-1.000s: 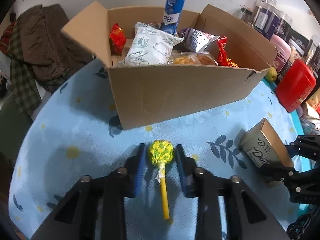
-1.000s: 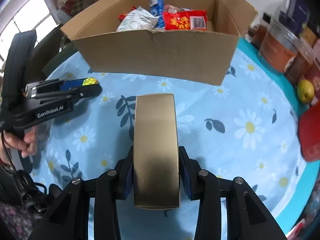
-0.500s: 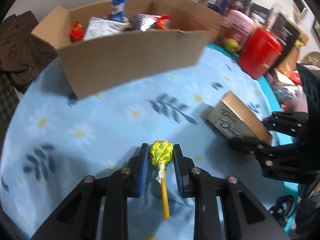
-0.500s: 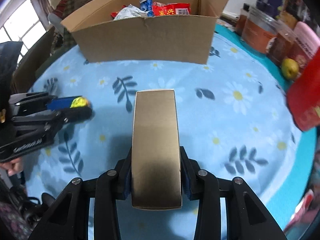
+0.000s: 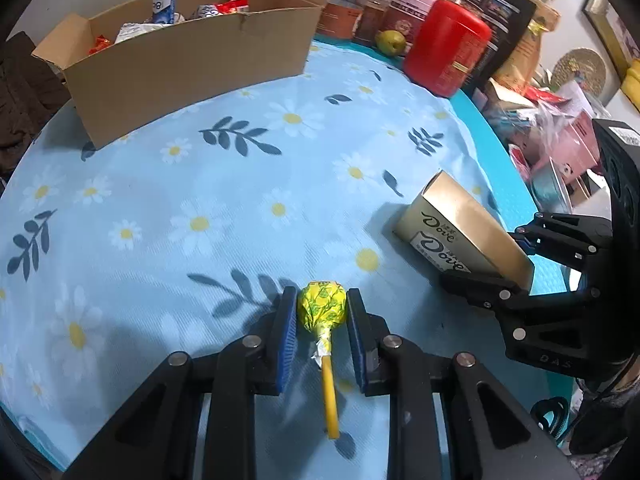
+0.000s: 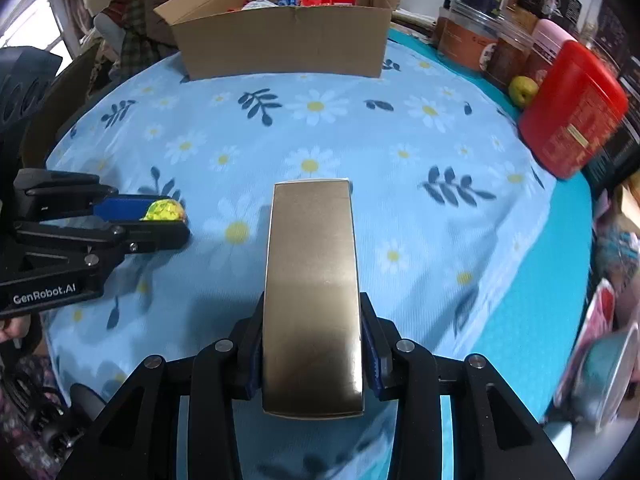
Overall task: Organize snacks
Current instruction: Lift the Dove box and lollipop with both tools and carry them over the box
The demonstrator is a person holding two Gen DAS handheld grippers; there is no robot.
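Left gripper [image 5: 321, 322]: clamped on yellow lollipop [image 5: 321, 309] | right gripper [image 6: 312, 354]: clamped on gold chocolate box [image 6: 312, 288] | both above table [image 6: 400, 200]; cardboard box [image 6: 284, 46] beyond.

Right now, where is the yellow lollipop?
The yellow lollipop is clamped between the pads of the left tool, above the blue daisy tablecloth. In the right wrist view it shows at the left edge, left of the gold Dove box.

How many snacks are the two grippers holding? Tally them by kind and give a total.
Yellow lollipop: 1, in the left gripper
Gold Dove box: 1, in the right gripper
Total: 2
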